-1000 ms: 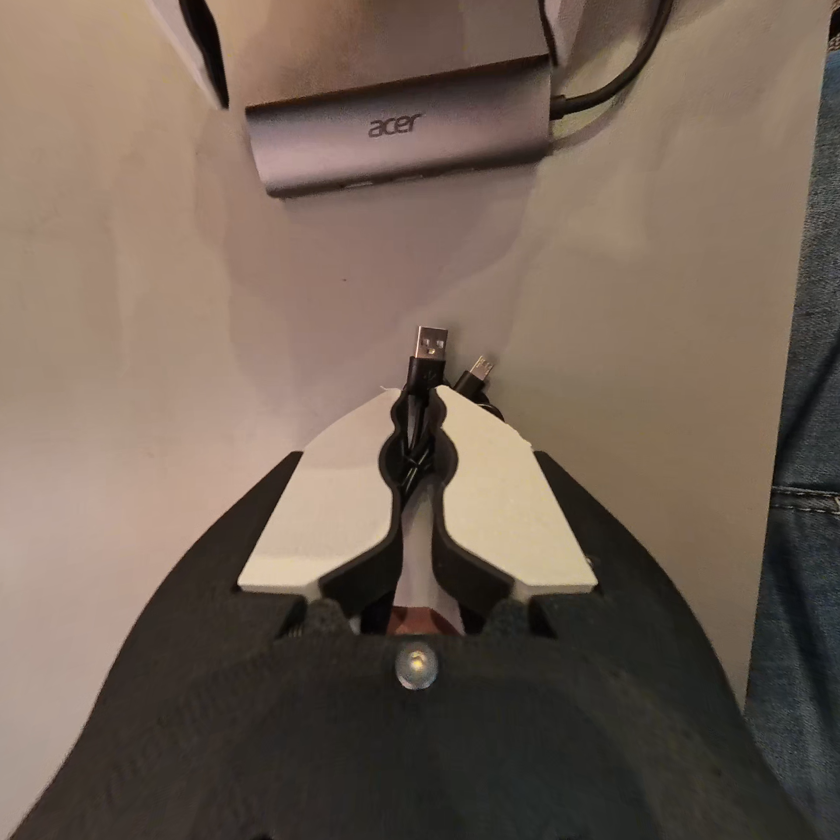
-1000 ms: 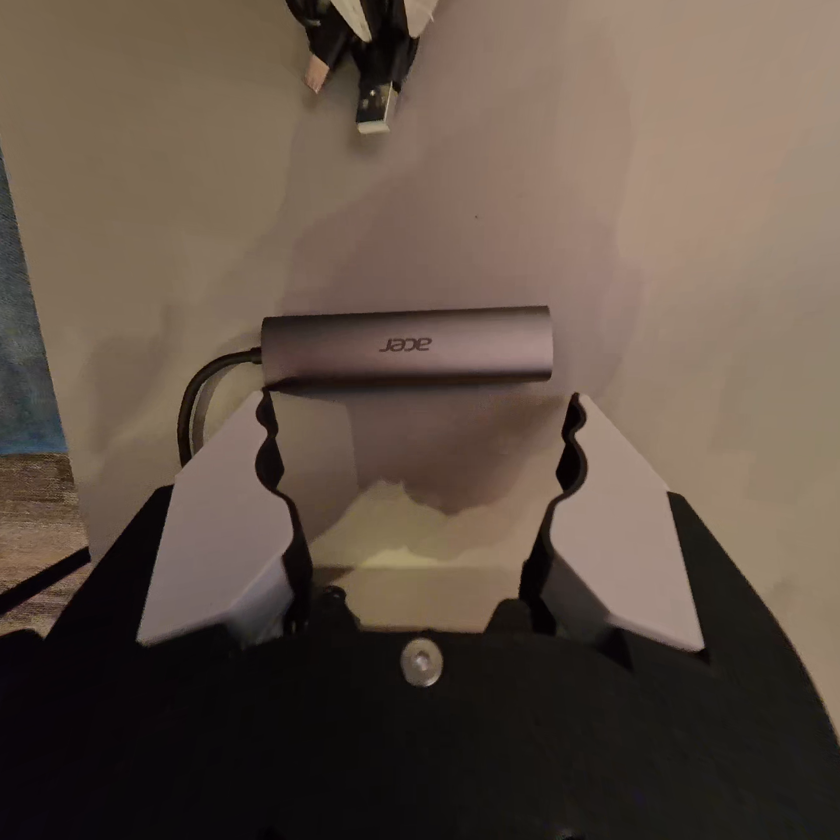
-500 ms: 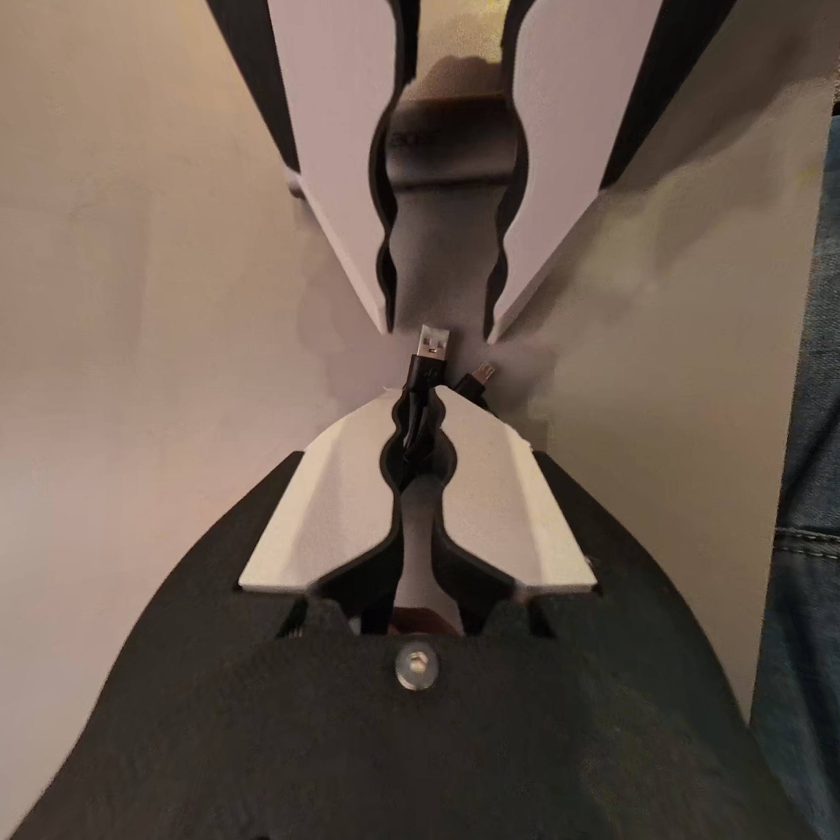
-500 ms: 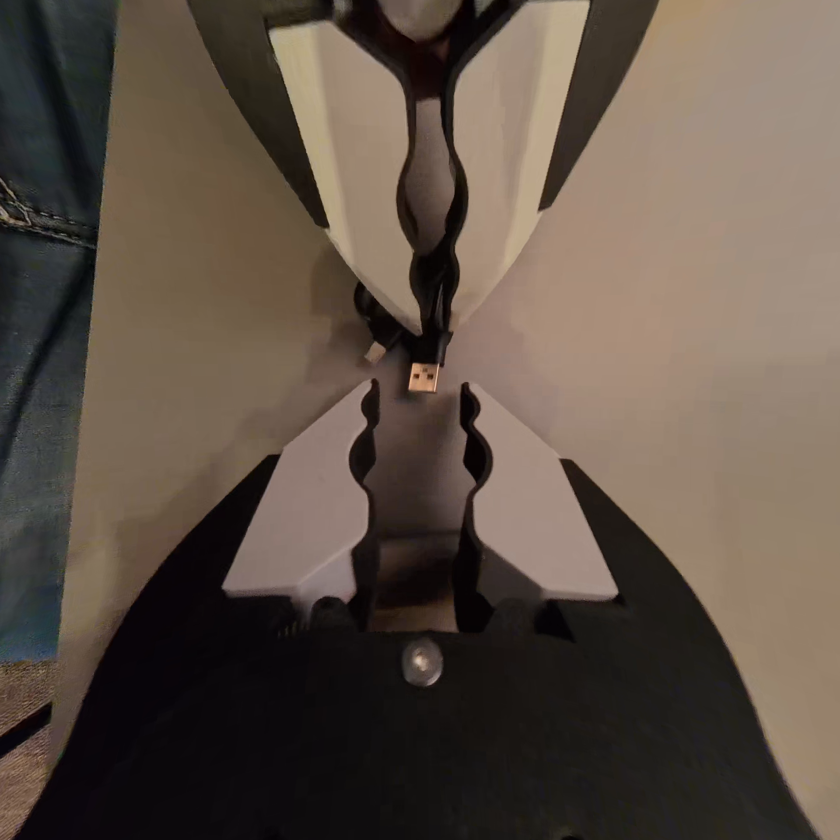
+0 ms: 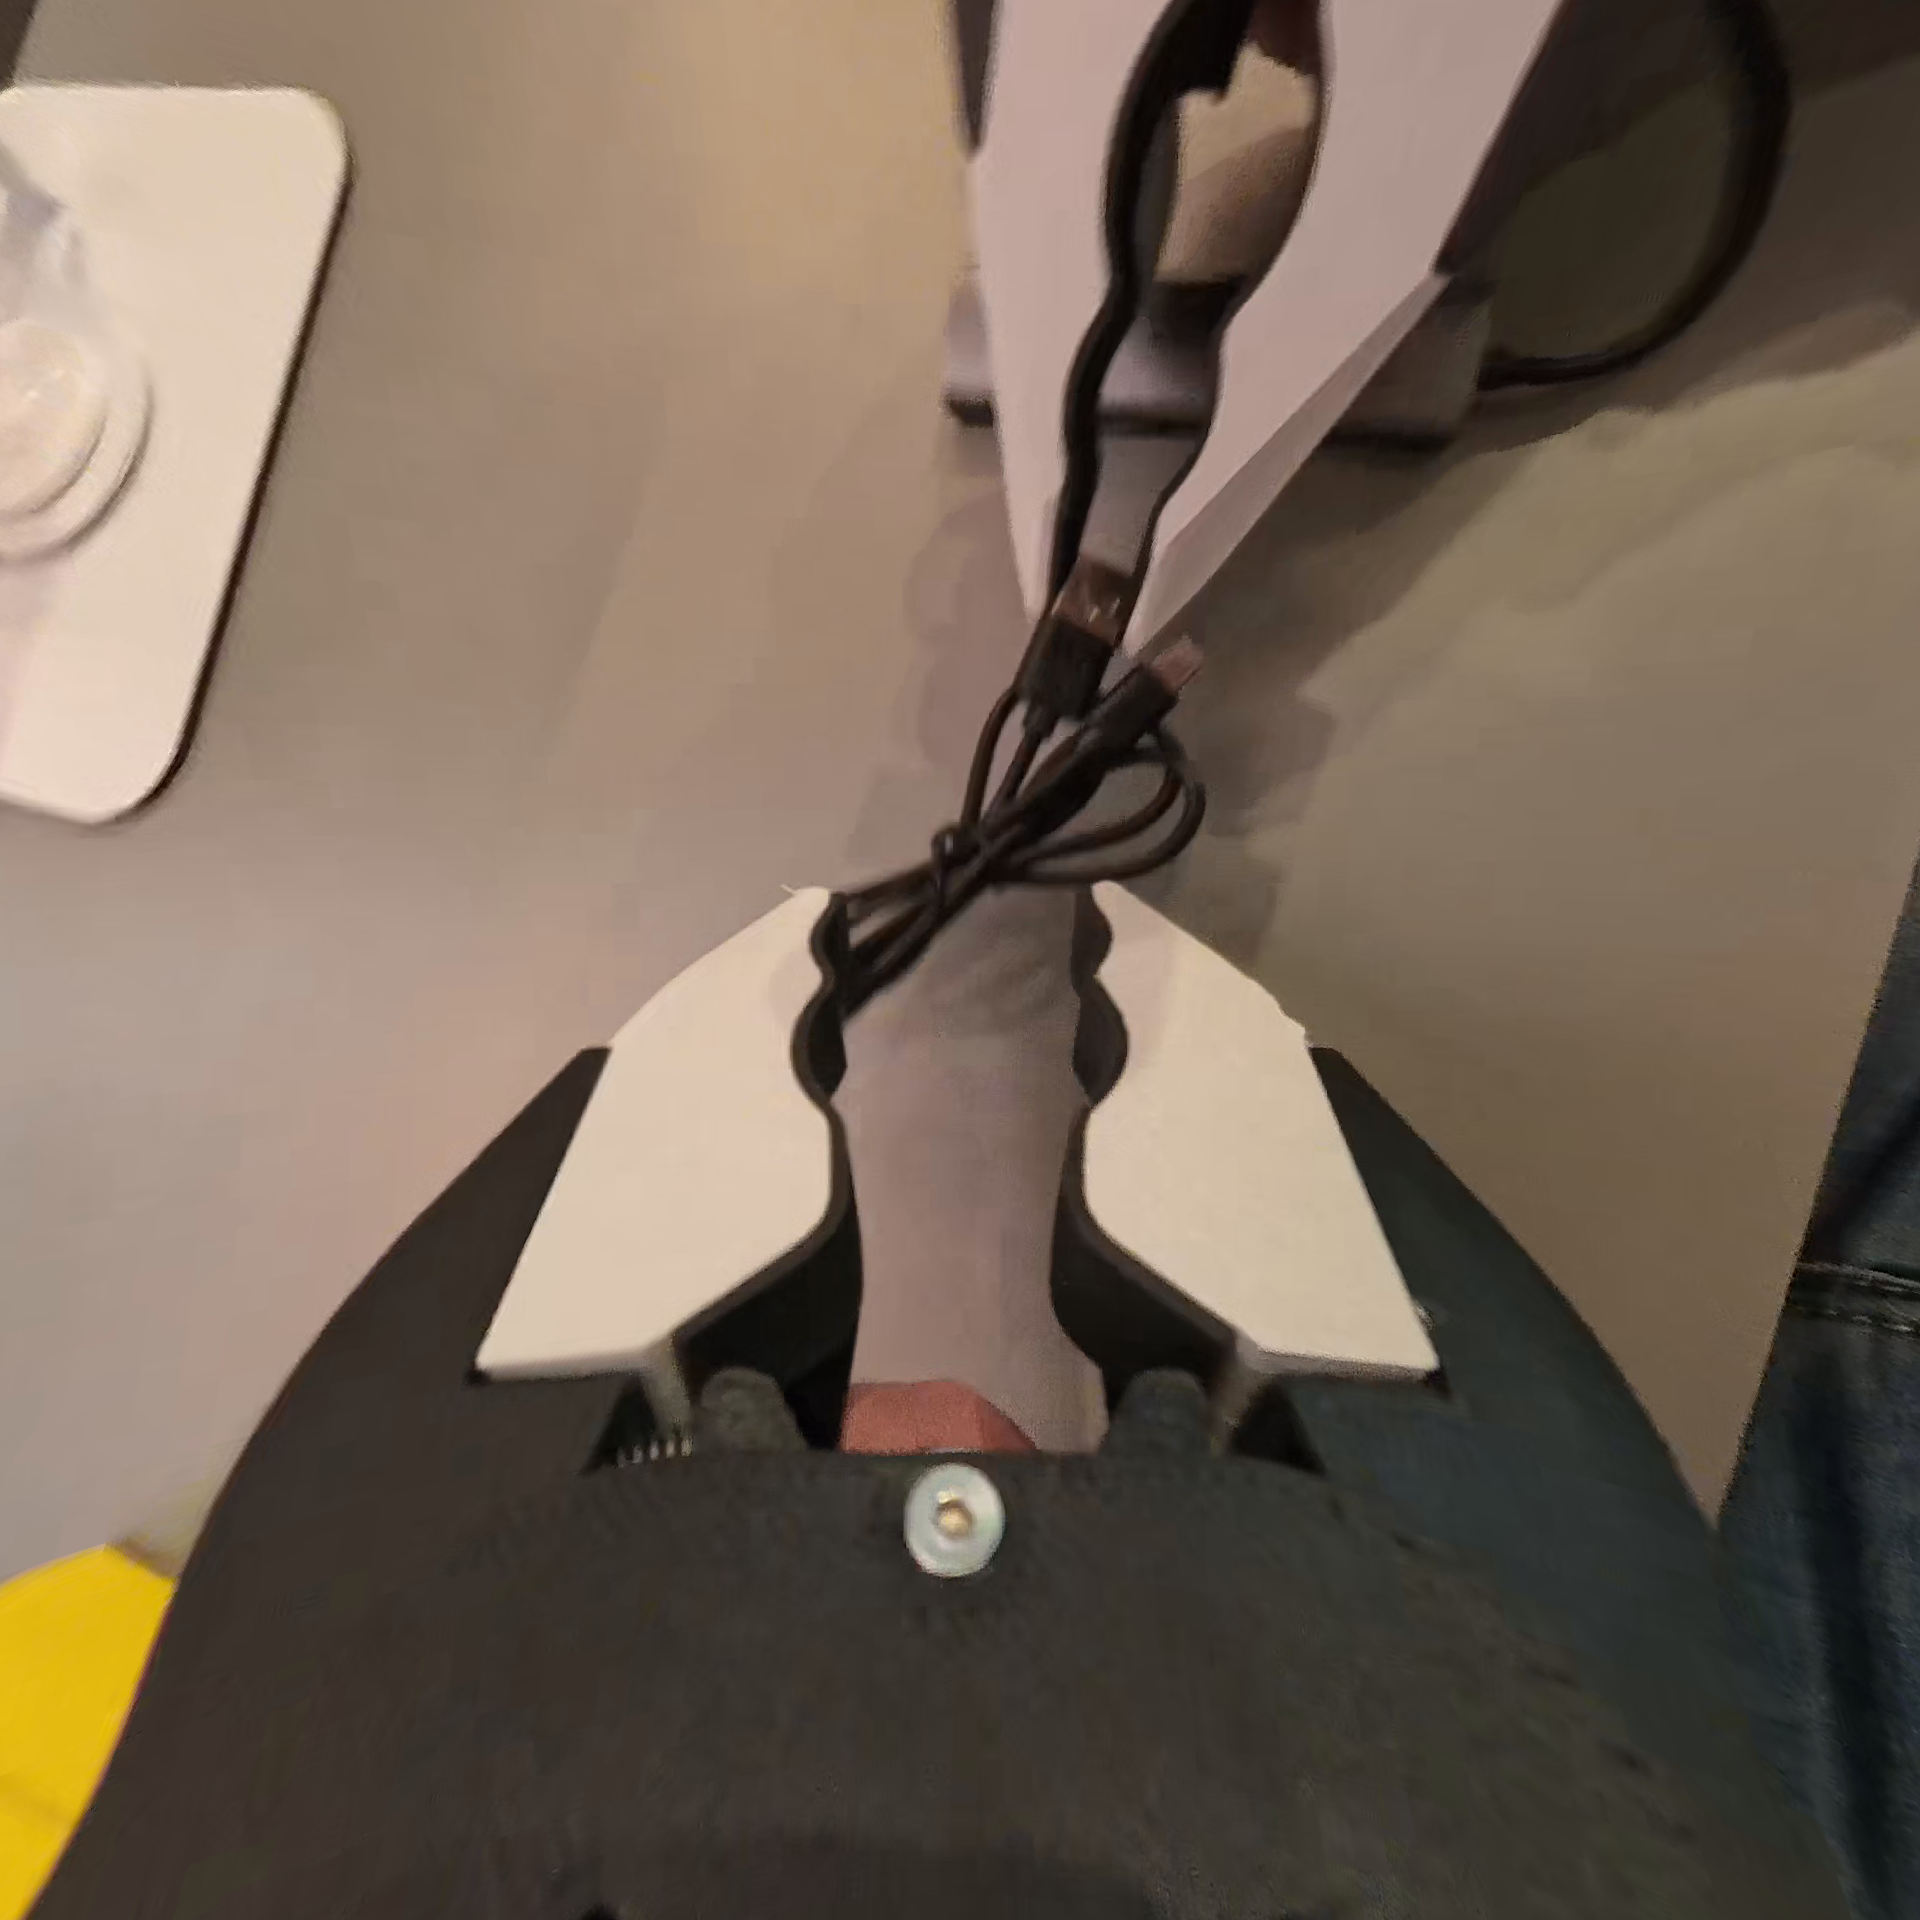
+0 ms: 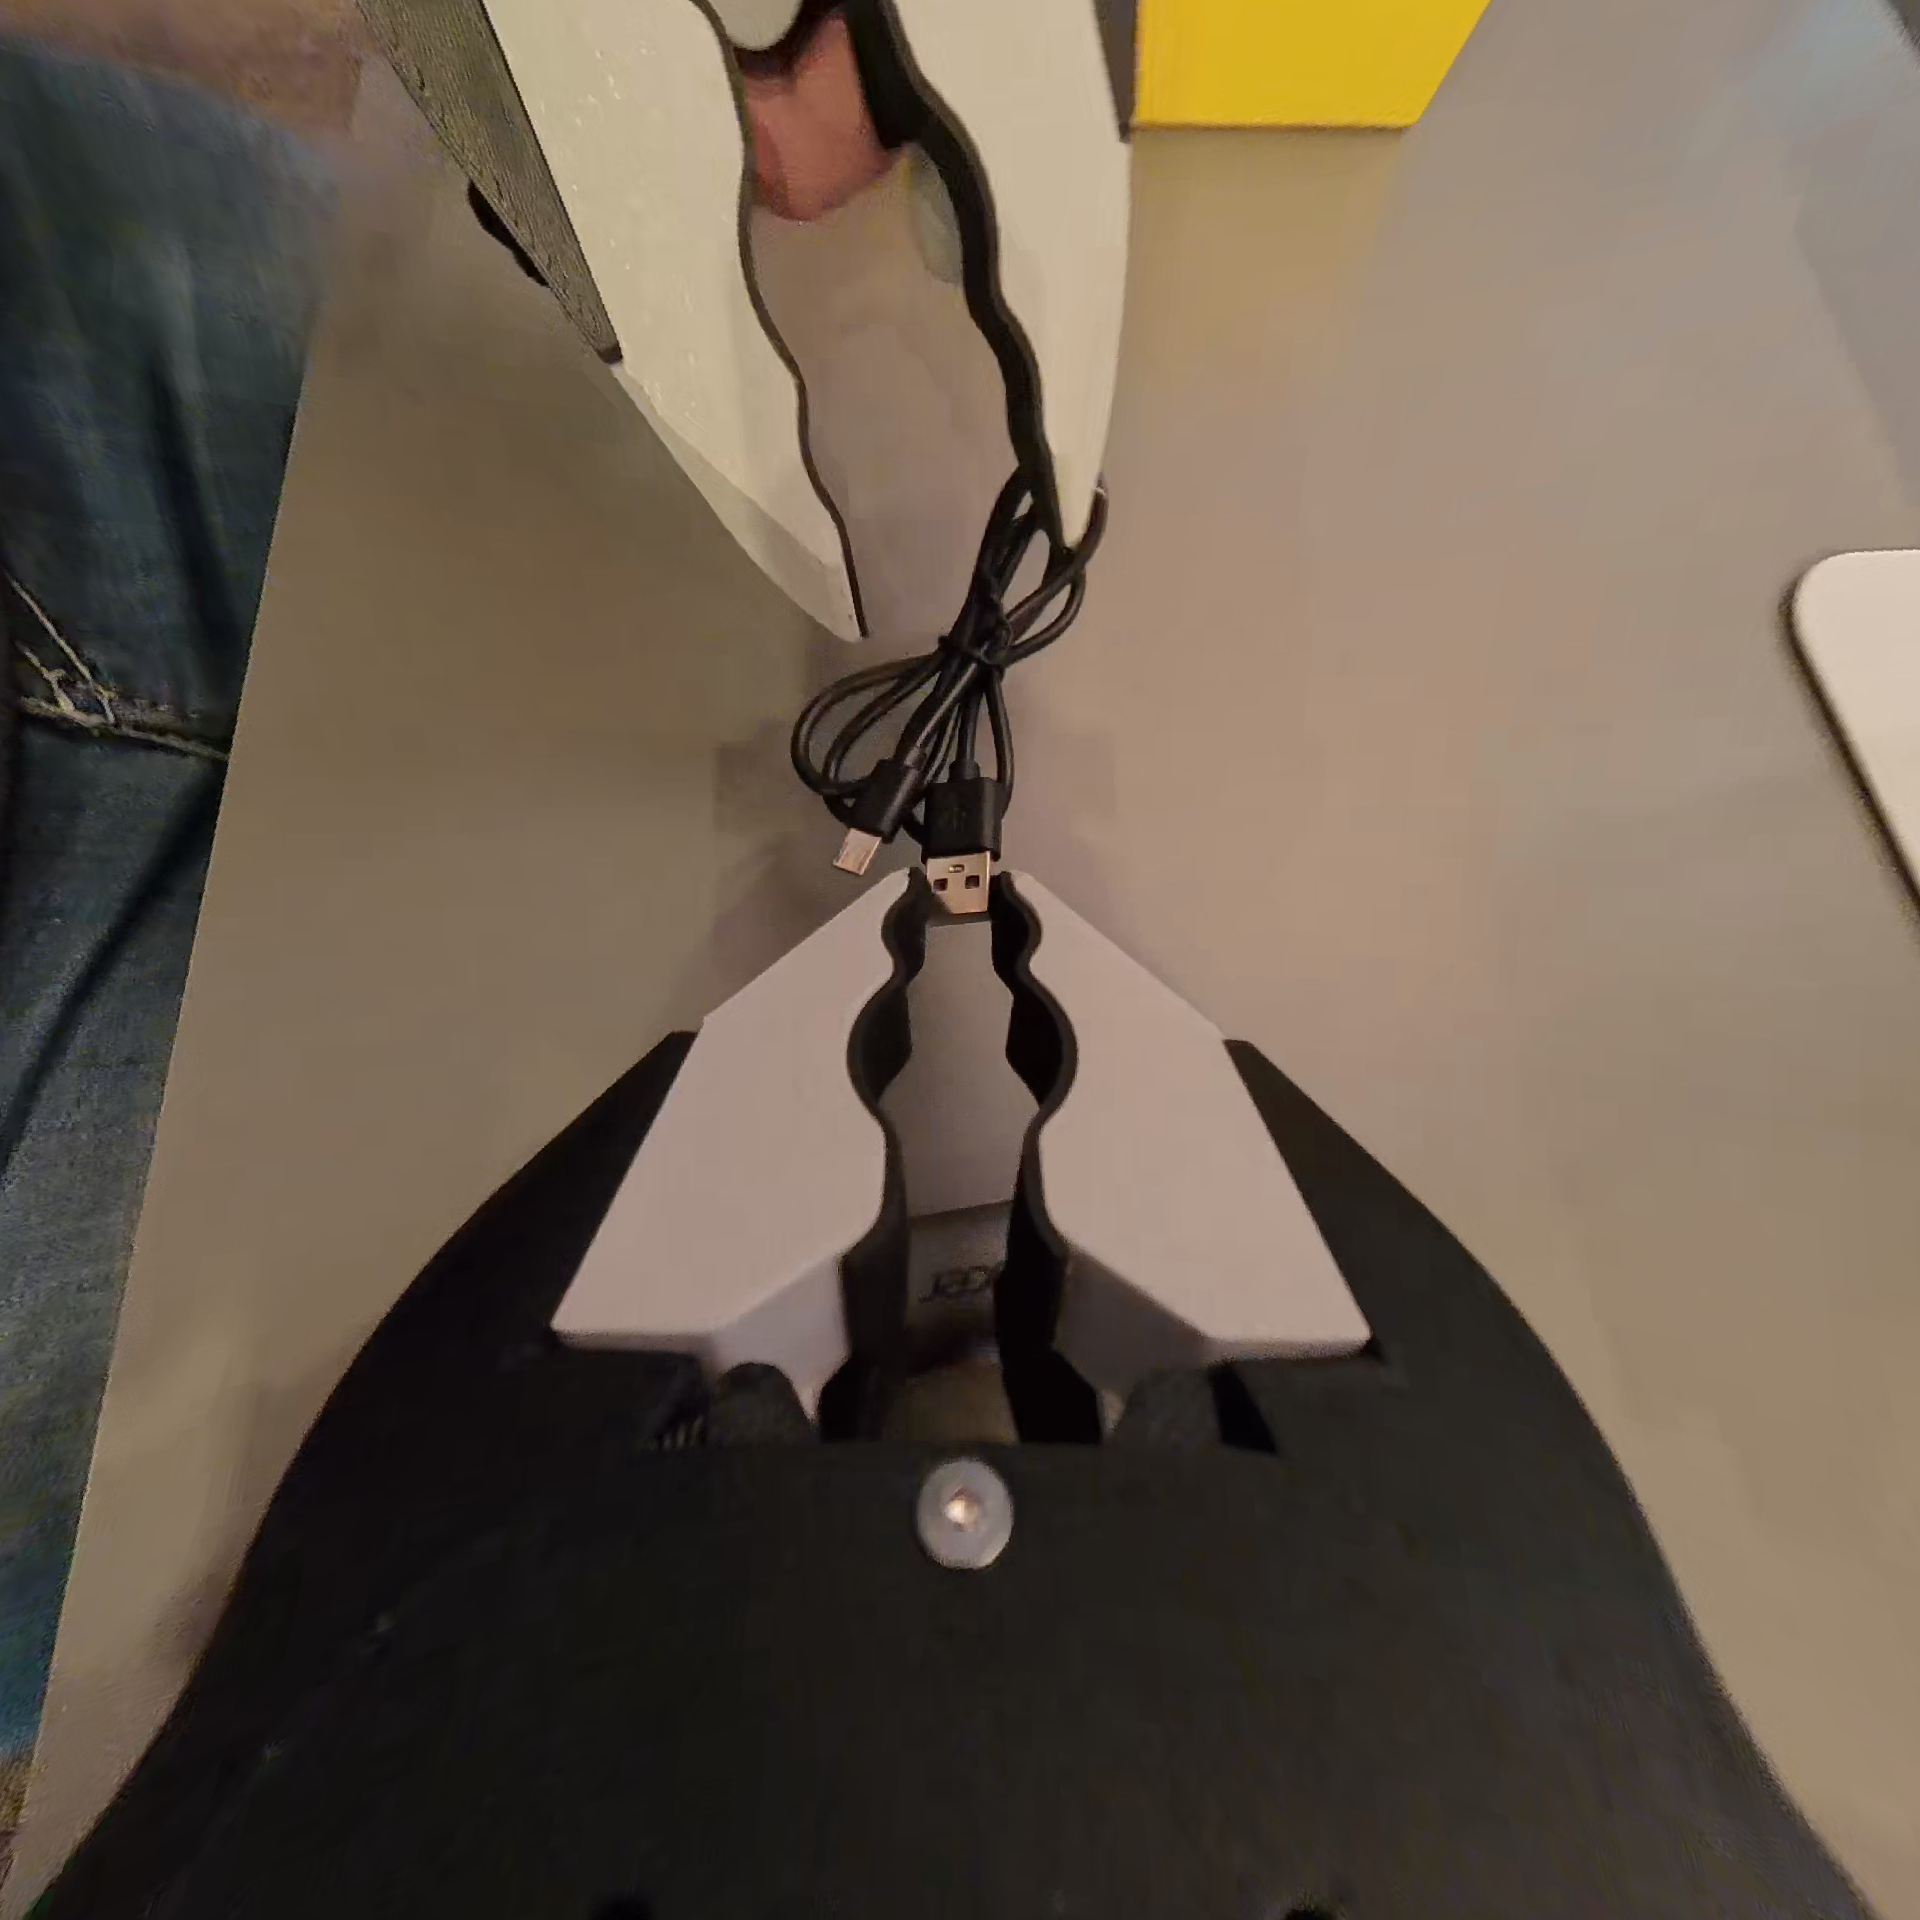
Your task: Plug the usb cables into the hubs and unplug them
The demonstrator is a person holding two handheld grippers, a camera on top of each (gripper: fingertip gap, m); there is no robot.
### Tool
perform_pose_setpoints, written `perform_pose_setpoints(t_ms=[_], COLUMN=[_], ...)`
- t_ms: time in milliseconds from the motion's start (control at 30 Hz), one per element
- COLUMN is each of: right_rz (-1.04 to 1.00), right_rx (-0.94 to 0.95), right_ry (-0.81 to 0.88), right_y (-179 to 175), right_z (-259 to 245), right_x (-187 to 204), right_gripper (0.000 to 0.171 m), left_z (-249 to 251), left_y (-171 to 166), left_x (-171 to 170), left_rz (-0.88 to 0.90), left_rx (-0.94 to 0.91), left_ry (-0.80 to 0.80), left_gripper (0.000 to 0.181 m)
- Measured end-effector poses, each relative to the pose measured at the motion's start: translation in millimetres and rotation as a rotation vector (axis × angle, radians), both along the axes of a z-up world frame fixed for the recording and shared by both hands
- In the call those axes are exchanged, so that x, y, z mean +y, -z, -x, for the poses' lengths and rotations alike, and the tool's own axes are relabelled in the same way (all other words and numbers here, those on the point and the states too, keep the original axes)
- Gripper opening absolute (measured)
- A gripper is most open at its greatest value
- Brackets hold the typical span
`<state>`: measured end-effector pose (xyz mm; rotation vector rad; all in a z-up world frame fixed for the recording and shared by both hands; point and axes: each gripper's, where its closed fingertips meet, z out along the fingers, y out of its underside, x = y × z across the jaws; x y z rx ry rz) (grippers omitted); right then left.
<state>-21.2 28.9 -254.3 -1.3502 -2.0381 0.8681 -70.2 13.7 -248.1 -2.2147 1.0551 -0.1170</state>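
Note:
A black USB cable (image 5: 1039, 831), tied in a small bundle, hangs between my two grippers above the grey table. My right gripper (image 6: 961, 883) is shut on its USB-A plug (image 6: 961, 888), which sits between the fingertips. In the left wrist view the right gripper (image 5: 1091, 623) comes in from the top, holding the plug (image 5: 1086, 608). My left gripper (image 5: 961, 904) is open; the cable's loop rests against its left fingertip. The small second plug (image 6: 857, 852) hangs free. The grey hub (image 5: 1455, 364) lies behind the right gripper, and also shows under its fingers (image 6: 956, 1278).
A white mat (image 5: 156, 416) bearing a clear object lies at the far left; its edge shows in the right wrist view (image 6: 1870, 675). A yellow block (image 6: 1288, 62) stands by the left gripper. The hub's black lead (image 5: 1714, 312) curls away. A person's jeans (image 5: 1849, 1143) are at the table edge.
My right gripper has closed on the USB-A plug. My left gripper has opened and drawn back, so the cable bundle now stretches out between the two.

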Motion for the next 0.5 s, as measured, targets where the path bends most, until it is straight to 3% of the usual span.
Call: perform_pose_setpoints(t_ms=[167,300,433,500], right_rz=[0.001,0.018,0.025,0.019], right_rx=[0.116,0.228,0.309,0.323], right_ry=[0.085,0.154,0.155,0.161], right_y=[-20.3,-40.7,-56.0,-58.4], right_z=[1.7,2.4,5.5,7.4], right_x=[8.3,13.1,4.7,1.2], right_gripper=[0.010,0.010,0.010,0.010], left_z=[16.5,7.9,-25.5,-35.4], left_y=[-20.5,-28.8,-43.4,-49.4], left_x=[-3.5,-5.9,3.5,10.4], left_rz=[-0.020,0.011,0.076,0.070], left_rx=[-0.202,-0.457,-0.773,-0.869], left_ry=[-0.237,-0.342,-0.338,-0.332], left_gripper=[0.045,0.065,0.057,0.033])
